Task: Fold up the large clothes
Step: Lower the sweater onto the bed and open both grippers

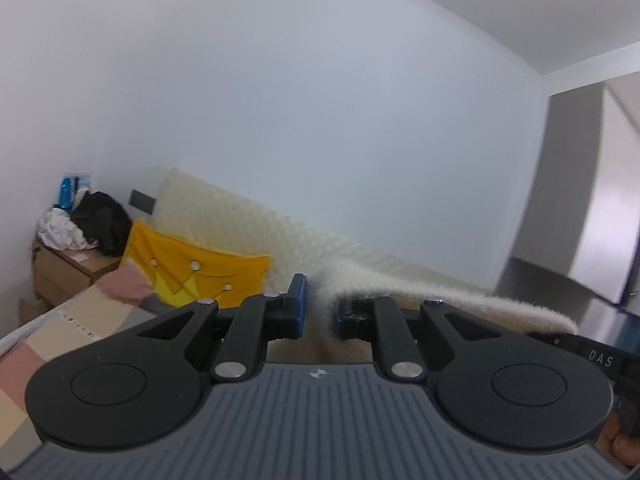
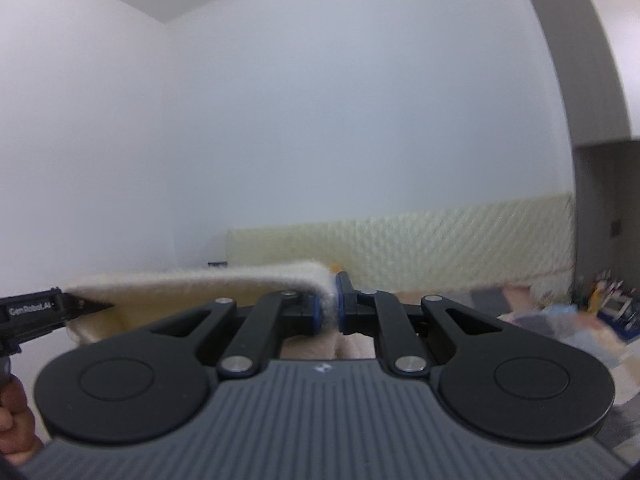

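Left gripper [image 1: 319,312]: you are pinching the fleece garment [image 1: 440,300].
Right gripper [image 2: 328,306]: clamping its other end.
Long axis: stretching level between your grippers.

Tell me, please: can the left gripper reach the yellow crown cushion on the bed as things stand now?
Probably not yet. The left gripper is shut on the cream fleece garment, which the right gripper also holds, stretched between them. The yellow crown cushion lies ahead to the left with nothing in between, but the jaws are occupied.
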Motion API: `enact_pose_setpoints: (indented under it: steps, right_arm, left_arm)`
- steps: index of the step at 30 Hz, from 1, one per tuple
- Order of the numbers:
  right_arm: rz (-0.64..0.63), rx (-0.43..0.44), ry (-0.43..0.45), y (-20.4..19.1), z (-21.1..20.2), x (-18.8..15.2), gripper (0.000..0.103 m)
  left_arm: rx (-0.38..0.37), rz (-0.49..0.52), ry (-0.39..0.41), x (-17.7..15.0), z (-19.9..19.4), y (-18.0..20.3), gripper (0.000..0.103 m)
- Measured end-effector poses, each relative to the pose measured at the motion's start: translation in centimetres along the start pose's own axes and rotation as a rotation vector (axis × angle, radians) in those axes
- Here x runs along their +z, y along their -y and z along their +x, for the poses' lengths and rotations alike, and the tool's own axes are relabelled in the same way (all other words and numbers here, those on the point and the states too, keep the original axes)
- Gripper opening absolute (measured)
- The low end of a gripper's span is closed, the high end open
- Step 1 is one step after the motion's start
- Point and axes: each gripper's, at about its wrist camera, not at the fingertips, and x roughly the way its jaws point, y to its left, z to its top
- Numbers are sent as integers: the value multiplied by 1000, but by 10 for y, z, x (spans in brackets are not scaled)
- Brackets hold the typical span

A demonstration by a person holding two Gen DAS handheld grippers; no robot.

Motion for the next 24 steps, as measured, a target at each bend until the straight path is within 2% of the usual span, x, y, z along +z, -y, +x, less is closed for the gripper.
enact_pose_setpoints:
  steps: [4,6,11,14,15,17,19,21,24]
  right_arm:
    - [-11,-21,-57,2,77,-22,11]
    - [9,-33,-95,10,122,-33,11]
    - [76,-71,-167,40,222,-70,11]
    - [67,-113,-201,38,267,-98,11]
    - [69,-124,-214,43,289,-111,11]
    - [74,-143,-247,35,306,-132,11]
    - [66,-151,-281,45,339,-160,11]
    - [66,-154,-317,59,373,-193,11]
    - [83,-156,-348,74,409,-241,11]
  left_arm:
    - [63,-16,-66,-21,80,-27,16]
    - [77,-48,-115,-31,133,-48,16]
    - [119,-46,-185,-69,252,-83,16]
    - [142,-46,-242,-105,322,-103,16]
    - [147,-47,-266,-118,357,-118,16]
    - [155,-37,-310,-149,406,-134,16]
    - [158,-24,-344,-181,453,-149,16]
    - [164,9,-378,-217,494,-161,16]
    - [158,-19,-446,-268,543,-189,16]
